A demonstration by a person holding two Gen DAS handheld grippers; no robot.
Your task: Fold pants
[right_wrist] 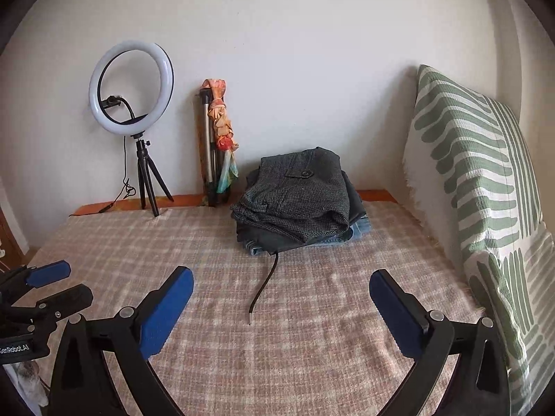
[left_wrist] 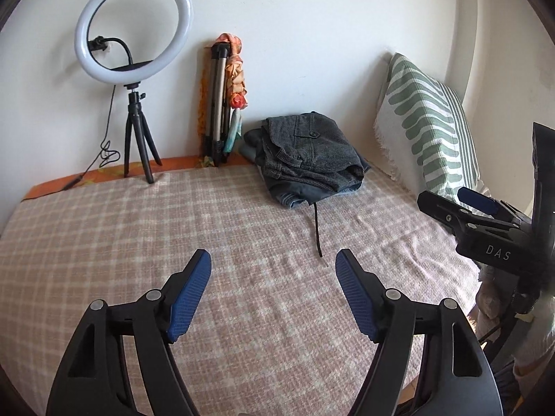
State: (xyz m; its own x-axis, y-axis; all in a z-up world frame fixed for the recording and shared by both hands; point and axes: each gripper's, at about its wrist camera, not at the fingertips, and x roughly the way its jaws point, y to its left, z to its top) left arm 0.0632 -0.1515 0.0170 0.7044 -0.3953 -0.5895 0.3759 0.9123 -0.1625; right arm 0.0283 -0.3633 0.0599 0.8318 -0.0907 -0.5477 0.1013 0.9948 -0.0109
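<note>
At the far end of the bed (right_wrist: pixel 242 346), close to the wall, you have a stack of folded pants (right_wrist: pixel 298 197): a grey checked pair on top, darker cloth under it and blue denim at the bottom. A dark drawstring (right_wrist: pixel 262 284) trails out from the stack toward you across the pink plaid blanket (left_wrist: pixel 173 228) and ends on the open cloth. Your left tongs (left_wrist: pixel 272 270) hover over the bare blanket with their blue pads spread apart and nothing between them. Your right tongs (right_wrist: pixel 281 287) hover just as free, spread even wider, with the cord's loose end lying on the blanket beyond the gap, untouched. Both tongs sit well short of the stack, side by side; each shows at the edge of the other's view. To your right a green-and-white patterned pillow (right_wrist: pixel 478 180) leans upright along the side of the bed. To the left of the stack, a folded tripod (right_wrist: pixel 208 152) draped with an orange scarf (right_wrist: pixel 223 131) rests against the wall, and farther left a lit ring light (right_wrist: pixel 131 88) stands on its small black tripod at the edge of the bed.
</note>
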